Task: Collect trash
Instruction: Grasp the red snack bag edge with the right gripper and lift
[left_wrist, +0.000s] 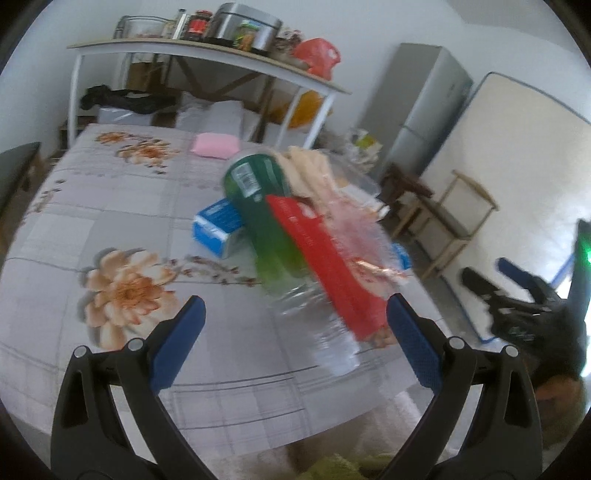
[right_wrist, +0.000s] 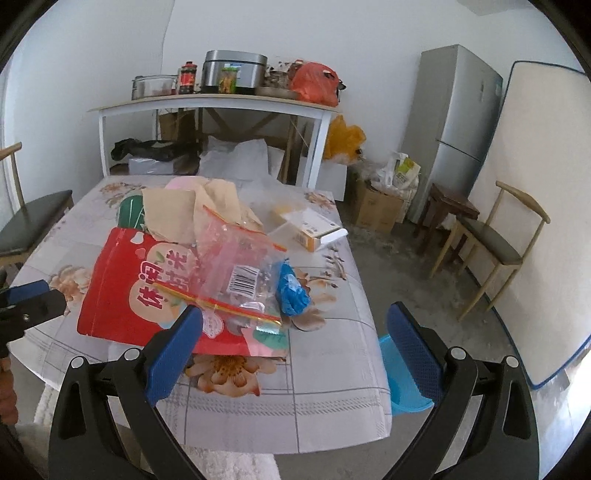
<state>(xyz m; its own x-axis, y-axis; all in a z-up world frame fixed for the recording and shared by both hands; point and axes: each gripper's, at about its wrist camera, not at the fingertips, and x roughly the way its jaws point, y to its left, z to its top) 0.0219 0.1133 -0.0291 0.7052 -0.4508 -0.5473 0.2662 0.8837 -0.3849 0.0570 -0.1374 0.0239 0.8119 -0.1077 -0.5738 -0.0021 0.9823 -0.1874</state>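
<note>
Right gripper (right_wrist: 295, 354): closest thing to its own camera, jaws spread wide, nothing between them. Left pad sits just over the near edge of the red snack pouch (right_wrist: 140, 291), not pinching it.

Left gripper (left_wrist: 295, 343): also splayed wide and empty. Its view is smeared, so fine contact is hard to call.

Trash pile: all heaped mid-table on the floral tablecloth (right_wrist: 332, 373). Red pouch flat on top, clear zip bag (right_wrist: 240, 273) lying across it, crumpled beige paper (right_wrist: 184, 210) behind at about 12 o'clock, blue wrapper (right_wrist: 291, 291) just beside the zip bag at 3 o'clock.

Bottle: green-labelled plastic bottle (left_wrist: 266, 221) underneath the pouch, resting on a blue box (left_wrist: 218, 225) in the left view. The right view only catches a green sliver.

Other box: small white-and-orange carton (right_wrist: 314, 229), apart from the heap at roughly 1 o'clock.

The relation that matters: the pouch lies dead ahead of the right gripper, towards 11 o'clock, with its near edge already at the pads. From the left gripper the bottle runs lengthwise from 6 up to 11 o'clock, clear end pointing into the open jaws.

Who's nearer: looks like a toss-up. The right gripper is probably better placed for the pouch or zip bag, the left for the bottle.

Bin: blue plastic thing (right_wrist: 402, 373) past the table edge at 4 o'clock could be a bin or a stool, can't tell.

Progress guess: barely started, nothing lifted.
</note>
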